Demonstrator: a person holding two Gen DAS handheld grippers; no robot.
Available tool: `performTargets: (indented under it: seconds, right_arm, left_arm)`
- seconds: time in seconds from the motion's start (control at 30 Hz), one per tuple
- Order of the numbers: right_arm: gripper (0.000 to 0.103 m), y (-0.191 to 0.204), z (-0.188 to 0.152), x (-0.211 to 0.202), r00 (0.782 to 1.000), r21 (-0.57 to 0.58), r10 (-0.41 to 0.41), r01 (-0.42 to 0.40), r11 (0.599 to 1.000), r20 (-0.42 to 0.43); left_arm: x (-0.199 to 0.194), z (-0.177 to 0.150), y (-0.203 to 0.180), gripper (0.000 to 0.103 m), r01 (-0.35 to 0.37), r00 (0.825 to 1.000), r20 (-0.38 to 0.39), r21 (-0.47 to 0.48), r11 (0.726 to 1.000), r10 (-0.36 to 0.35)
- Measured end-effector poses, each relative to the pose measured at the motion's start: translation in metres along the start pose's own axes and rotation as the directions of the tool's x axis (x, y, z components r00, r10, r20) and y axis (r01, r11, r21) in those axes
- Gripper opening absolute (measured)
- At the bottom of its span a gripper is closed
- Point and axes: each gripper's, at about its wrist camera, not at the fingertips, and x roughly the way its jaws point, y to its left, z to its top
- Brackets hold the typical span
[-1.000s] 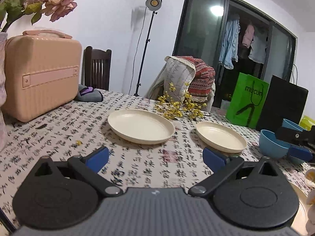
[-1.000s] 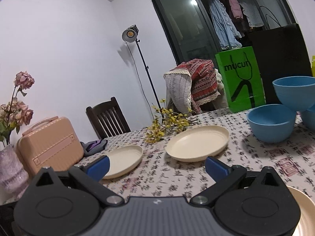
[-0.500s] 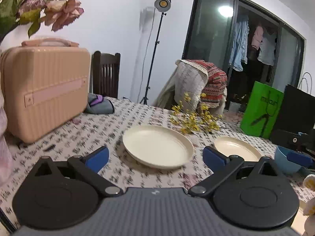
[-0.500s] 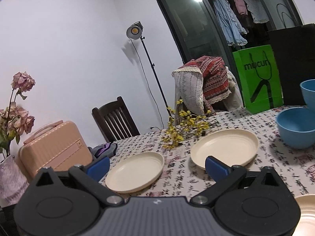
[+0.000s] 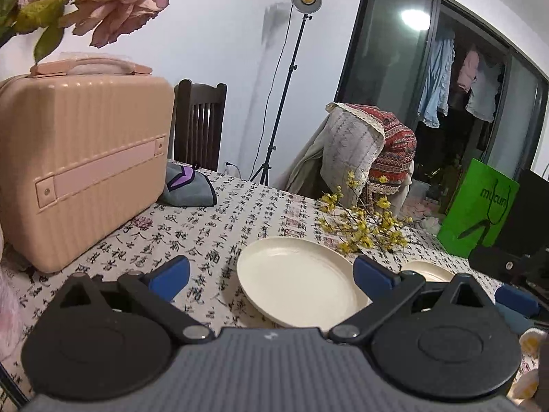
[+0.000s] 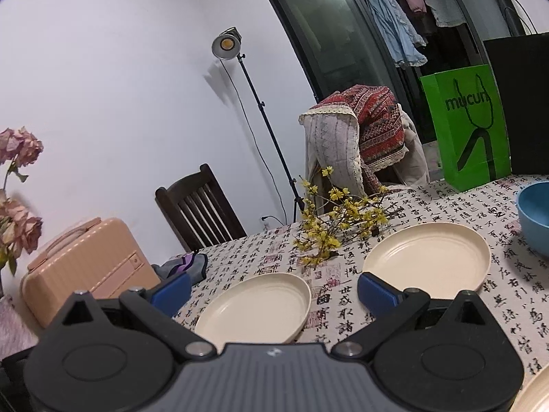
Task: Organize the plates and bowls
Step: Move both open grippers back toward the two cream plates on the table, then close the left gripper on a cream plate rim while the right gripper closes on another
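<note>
Plates [image 5: 298,283] nearer, left gripper [image 5: 271,274] advanced, open

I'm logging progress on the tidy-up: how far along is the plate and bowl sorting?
Nothing looks stacked yet. The near cream plate and the far cream plate lie apart on the tablecloth, with a blue bowl to the side. The left gripper and right gripper are open and empty. All the gathering remains.
</note>
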Motion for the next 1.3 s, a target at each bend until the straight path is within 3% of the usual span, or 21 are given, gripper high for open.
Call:
performTargets:
  seconds: [0.47,0.83,1.3]
  right_arm:
    - [0.103,0.006,0.003,0.067,0.995,0.044,-0.067,0.071,0.997,-0.073]
    - [0.103,0.003,-0.004,0.123,0.980,0.045,-0.153,0.160,0.986,-0.128]
    - [0.103,-0.001,-0.031,0.183,0.965,0.019,-0.220,0.225,0.974,-0.143]
  left_arm:
    - [0.055,0.030,0.007,0.103,-0.003,0.999,-0.035,-0.017,1.000,0.002]
    - [0.126,0.033,0.026,0.103,-0.004,0.993,-0.117,-0.151,0.989,-0.013]
    - [0.176,-0.006,0.042,0.103,-0.051,0.987,-0.152,-0.056,0.997,0.042]
